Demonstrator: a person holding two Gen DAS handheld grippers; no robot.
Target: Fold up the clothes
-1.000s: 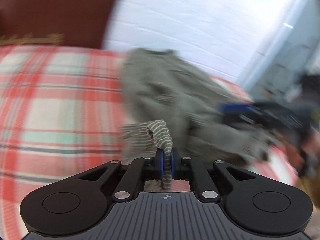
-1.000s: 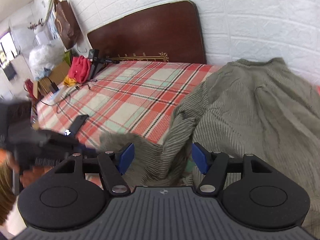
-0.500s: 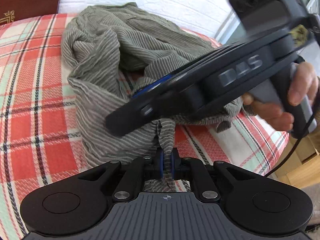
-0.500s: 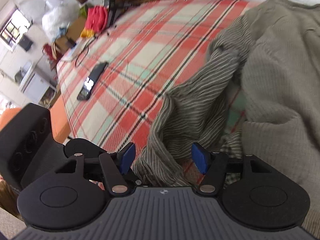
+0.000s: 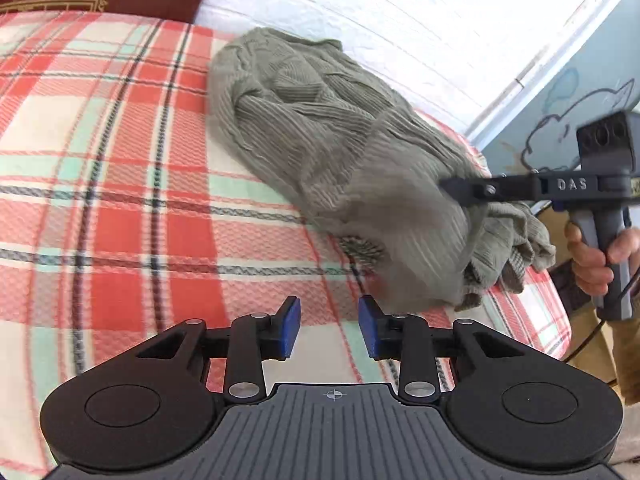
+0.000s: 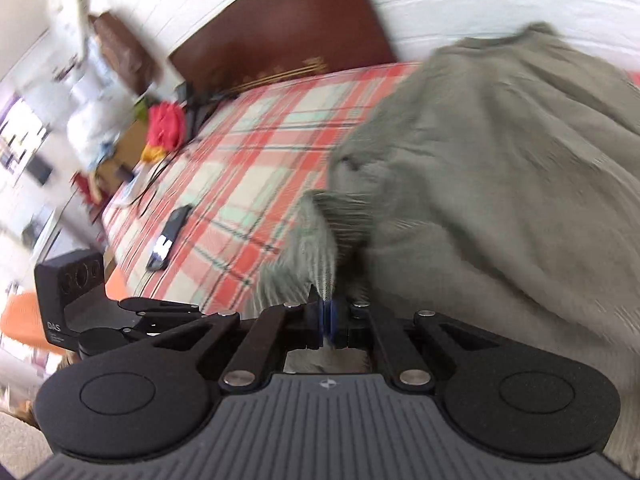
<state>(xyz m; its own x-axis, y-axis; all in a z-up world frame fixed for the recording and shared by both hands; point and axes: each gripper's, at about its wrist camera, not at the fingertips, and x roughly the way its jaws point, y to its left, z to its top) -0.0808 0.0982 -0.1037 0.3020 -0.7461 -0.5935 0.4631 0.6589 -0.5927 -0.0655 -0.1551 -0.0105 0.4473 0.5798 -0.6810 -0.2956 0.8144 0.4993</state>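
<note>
Barely started: green ribbed garment (image 5: 320, 128) crumpled in a heap on plaid bed (image 5: 100, 200) near the wall, no fold visible. Right gripper (image 6: 326, 318) clamped on a striped edge of it; left gripper (image 5: 328, 330) spread wide, holding nothing. Left to do, by judgement: spreading flat, then all folds.

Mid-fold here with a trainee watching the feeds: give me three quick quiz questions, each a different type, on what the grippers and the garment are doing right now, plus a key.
1. True or false: the left gripper is clamped on the grey-green striped garment.
2. Multiple choice: the right gripper is
A) open above the bedspread
B) shut on a fold of the garment
C) holding the phone
3. Fill in: the garment lies on a red, cream and mint ____ bedspread.

Key:
1. False; its jaws stand open with only bedspread between them.
2. B
3. plaid

The black phone lies untouched on the bedspread.
</note>
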